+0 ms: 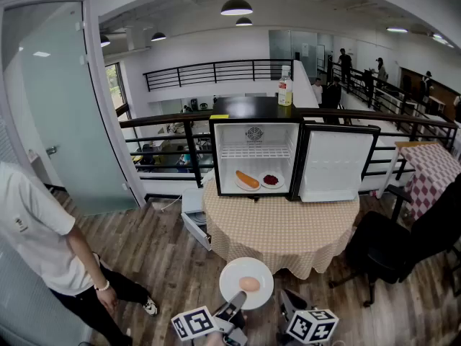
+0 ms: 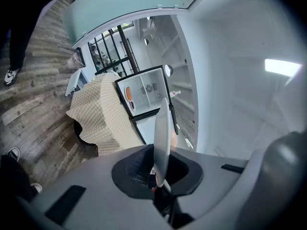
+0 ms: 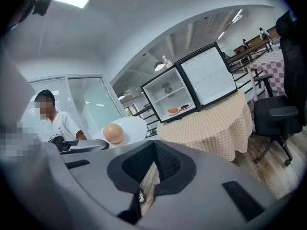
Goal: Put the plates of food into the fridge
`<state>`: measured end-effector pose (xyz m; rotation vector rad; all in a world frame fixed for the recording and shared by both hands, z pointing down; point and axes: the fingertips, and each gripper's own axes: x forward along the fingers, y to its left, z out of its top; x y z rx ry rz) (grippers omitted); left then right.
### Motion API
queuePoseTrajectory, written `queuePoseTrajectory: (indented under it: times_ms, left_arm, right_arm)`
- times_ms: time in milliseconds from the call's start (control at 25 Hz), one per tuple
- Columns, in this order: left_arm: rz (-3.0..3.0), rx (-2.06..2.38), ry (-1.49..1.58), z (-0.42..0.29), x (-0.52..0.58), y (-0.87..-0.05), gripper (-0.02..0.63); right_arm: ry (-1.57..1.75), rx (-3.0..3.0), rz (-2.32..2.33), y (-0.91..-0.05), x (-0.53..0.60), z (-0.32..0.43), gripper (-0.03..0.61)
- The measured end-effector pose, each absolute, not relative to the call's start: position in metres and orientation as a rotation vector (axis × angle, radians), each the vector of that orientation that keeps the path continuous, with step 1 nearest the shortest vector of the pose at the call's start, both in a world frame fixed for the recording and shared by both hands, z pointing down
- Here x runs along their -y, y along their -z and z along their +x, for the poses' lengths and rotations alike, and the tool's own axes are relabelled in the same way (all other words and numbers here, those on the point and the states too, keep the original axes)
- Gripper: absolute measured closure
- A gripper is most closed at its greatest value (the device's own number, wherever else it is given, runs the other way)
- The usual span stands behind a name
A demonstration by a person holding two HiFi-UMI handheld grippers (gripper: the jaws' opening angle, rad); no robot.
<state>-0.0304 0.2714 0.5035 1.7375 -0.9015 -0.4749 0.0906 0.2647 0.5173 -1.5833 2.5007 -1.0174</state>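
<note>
A small black fridge (image 1: 256, 153) stands open on a round table with a checked cloth (image 1: 281, 225), its door (image 1: 336, 164) swung to the right. On its bottom shelf lie a plate with orange food (image 1: 247, 181) and a plate with dark red food (image 1: 271, 181). My left gripper (image 1: 236, 307) is shut on the near rim of a white plate (image 1: 246, 282) that carries a pale round bun (image 1: 249, 284), held in the air short of the table. In the left gripper view that plate (image 2: 162, 138) stands edge-on between the jaws. My right gripper (image 1: 286, 303) hangs beside it, shut and empty.
A person in a white shirt (image 1: 36, 244) stands at the left by a glass door (image 1: 61, 114). A black office chair (image 1: 389, 254) sits right of the table. A bottle (image 1: 285, 87) stands on the fridge. A black railing (image 1: 166, 143) runs behind; a white box (image 1: 194, 218) lies under the table.
</note>
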Motion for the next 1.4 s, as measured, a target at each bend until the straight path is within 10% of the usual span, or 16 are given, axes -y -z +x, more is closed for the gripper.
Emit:
queuePoseTrajectory:
  times_ms: [1400]
  left_arm:
    - [1.719,0.822,0.487,-0.112,0.030,-0.493,0.583]
  right_arm:
    - [1.042,-2.457,-1.606,-0.514,0.035,0.016,0.561]
